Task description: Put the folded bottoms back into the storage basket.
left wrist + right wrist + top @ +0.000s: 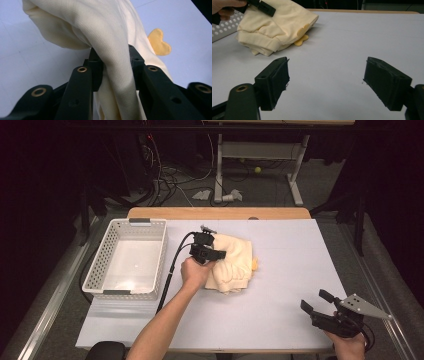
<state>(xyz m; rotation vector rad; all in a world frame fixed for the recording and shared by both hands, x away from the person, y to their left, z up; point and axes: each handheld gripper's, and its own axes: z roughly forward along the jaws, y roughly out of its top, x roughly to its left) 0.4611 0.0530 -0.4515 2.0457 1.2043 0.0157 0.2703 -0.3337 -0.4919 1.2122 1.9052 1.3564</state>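
At the left of the high view a white perforated basket [127, 257] sits on the worktop [280, 285], its left wall close to the worktop's left edge and its near end set back from the front edge, leaving a strip of bare surface there. Just right of the basket, the left gripper's black cable [172, 270] runs down between basket and forearm. The left hand [196, 272] holds the left gripper [210, 253] at frame centre, against the left side of a cream garment [232, 262] bunched on the worktop. In the left gripper view a fold of that cloth [112, 50] is pinched between the two fingers [96, 67], which are closed onto it with only the fabric's thickness between them; the fold rises off the surface and drapes over them. A small orange heart-shaped patch [159, 45] pokes out at the garment's right edge, lying flat on the worktop.

Right of the garment the surface is bare across to the right edge and down to the front edge. At the lower right corner of the high view the right hand [350, 345] holds the right gripper [315, 302] near the front edge, well apart from the garment. In the right gripper view its fingers [275, 80] stand wide apart with nothing between them, bare worktop showing through the gap.
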